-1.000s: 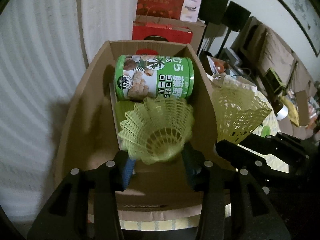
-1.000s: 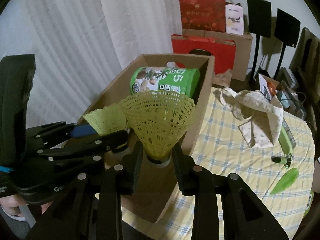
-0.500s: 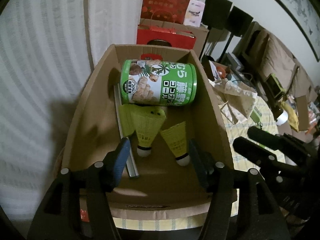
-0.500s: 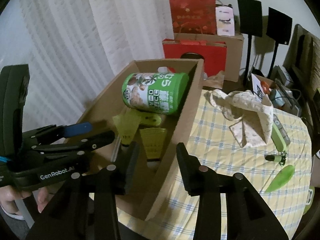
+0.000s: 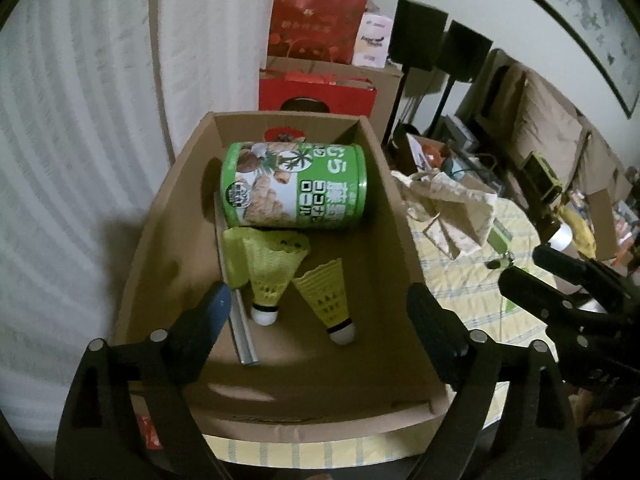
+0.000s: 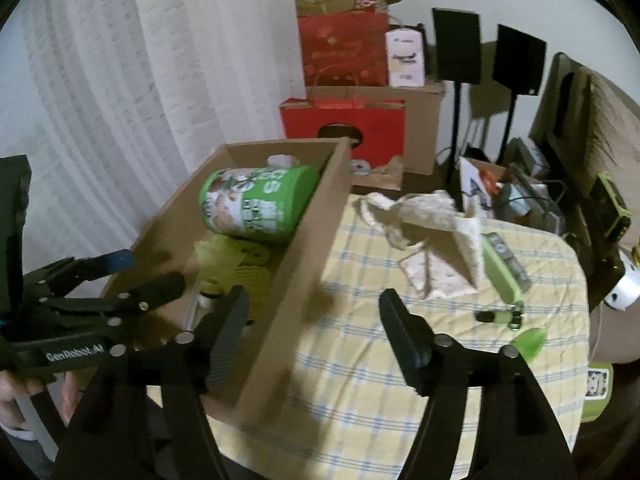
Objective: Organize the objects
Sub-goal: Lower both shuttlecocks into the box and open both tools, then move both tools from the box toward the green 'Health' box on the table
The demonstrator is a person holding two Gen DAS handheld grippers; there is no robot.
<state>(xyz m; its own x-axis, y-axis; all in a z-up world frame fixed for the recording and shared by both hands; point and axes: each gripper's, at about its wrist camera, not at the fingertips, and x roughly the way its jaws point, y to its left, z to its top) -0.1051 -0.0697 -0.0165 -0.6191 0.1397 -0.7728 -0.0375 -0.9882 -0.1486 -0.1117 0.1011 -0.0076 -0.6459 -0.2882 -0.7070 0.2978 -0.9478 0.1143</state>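
Note:
A brown cardboard box [image 5: 404, 240] [image 6: 316, 232] stands on the table's left side. Inside lie a green snack can [image 5: 294, 184] [image 6: 256, 204] on its side, two yellow shuttlecocks [image 5: 272, 276] [image 5: 330, 300] and a grey strip [image 5: 242, 332]. My left gripper [image 5: 320, 320] is open and empty above the box's near end. My right gripper [image 6: 316, 328] is open and empty above the box's right wall and the tablecloth. The left gripper also shows in the right wrist view [image 6: 120, 276].
A yellow checked tablecloth [image 6: 380, 352] holds a crumpled cloth bag [image 6: 432, 232], a green case [image 6: 502, 268], a small green clip [image 6: 500, 316] and a green leaf-shaped piece [image 6: 530, 340]. Red gift bags [image 6: 344, 52] and speakers [image 6: 456, 44] stand behind. A white curtain [image 5: 80, 120] hangs at left.
Both grippers have opened and let their shuttlecocks drop into the box. Both have since drawn back and opened wider; the right one has shifted right over the table.

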